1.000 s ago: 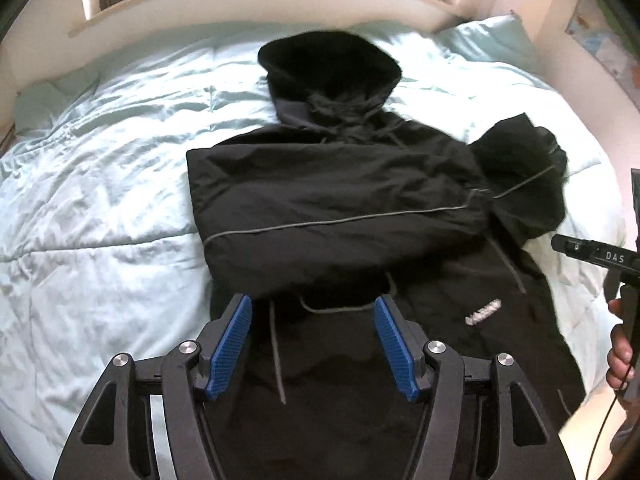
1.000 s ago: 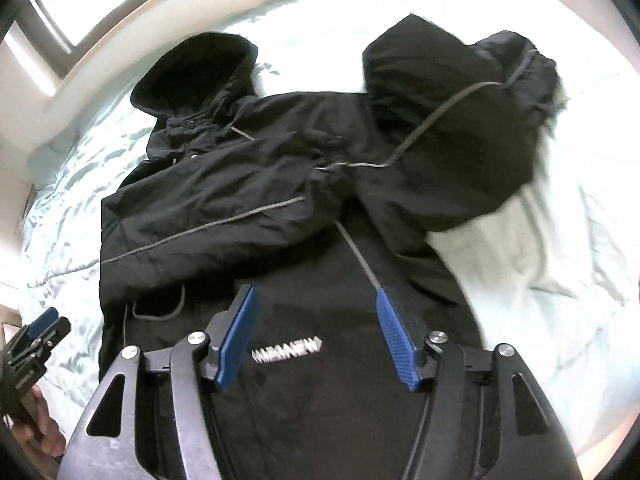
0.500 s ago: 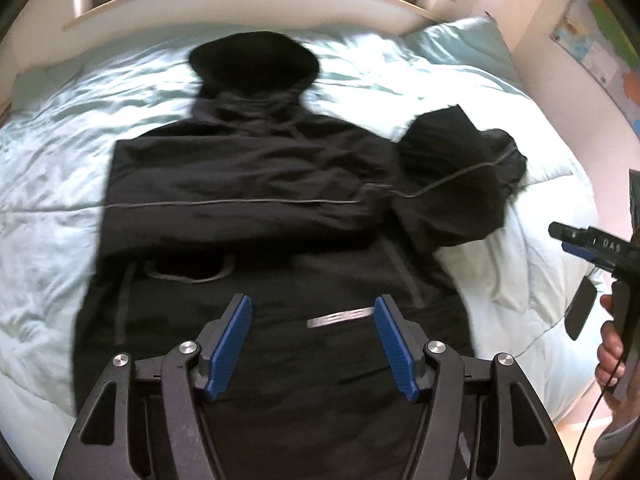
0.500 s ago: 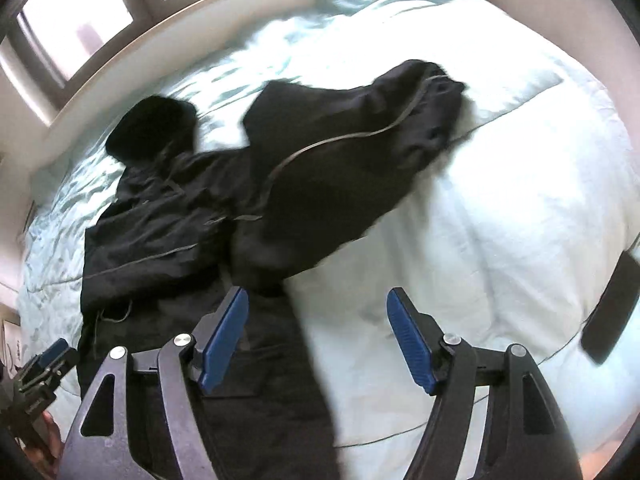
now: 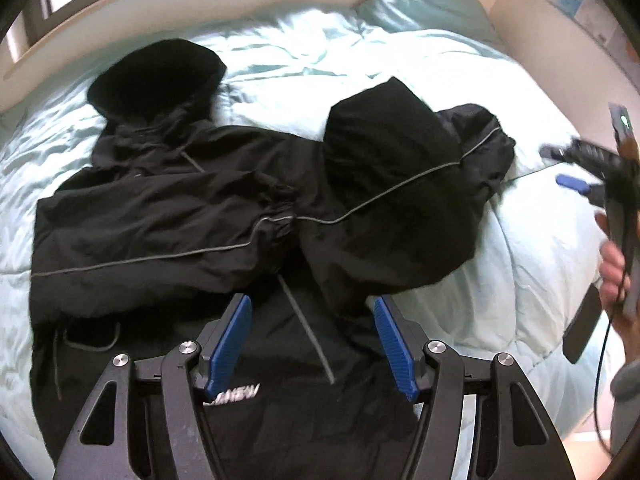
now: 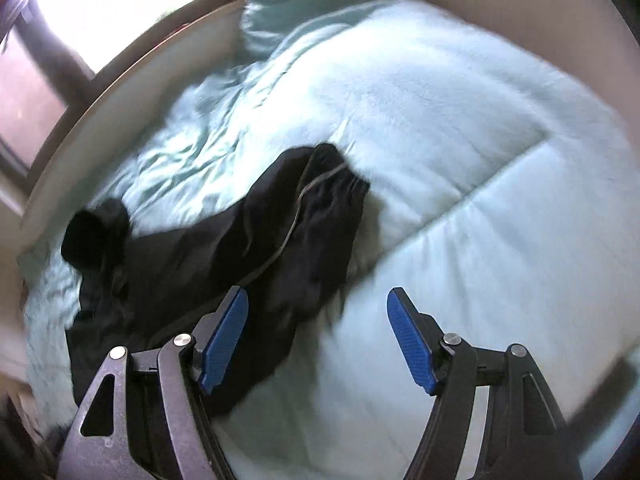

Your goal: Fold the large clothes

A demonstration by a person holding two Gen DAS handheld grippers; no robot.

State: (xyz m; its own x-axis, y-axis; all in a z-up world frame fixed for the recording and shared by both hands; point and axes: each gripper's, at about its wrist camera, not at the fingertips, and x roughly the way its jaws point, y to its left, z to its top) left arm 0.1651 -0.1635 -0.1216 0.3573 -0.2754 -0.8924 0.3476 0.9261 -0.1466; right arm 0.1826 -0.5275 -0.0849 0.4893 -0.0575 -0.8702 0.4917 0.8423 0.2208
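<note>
**One sleeve in, one sleeve waiting**

The black hooded jacket (image 5: pixel 224 216) is lying spread across the pale blue duvet (image 5: pixel 540 248), hood (image 5: pixel 156 76) pointing toward the headboard. One sleeve is lying folded across the chest; the other sleeve (image 5: pixel 404 196) is bunching out to the side, off the body, cuff crumpled.

The left gripper (image 5: pixel 312 344) is hanging over the lower front of the jacket, blue fingers (image 5: pixel 230 344) spread wide, holding nothing. The right gripper (image 6: pixel 318 344) is hovering out over the bedding beside that loose sleeve (image 6: pixel 304 224), also gaping, also empty.

By my reading, this is the sleeve-folding stage, roughly midway. The next move is calling for the right gripper to pinch the crumpled cuff and carry it across the chest.
</note>
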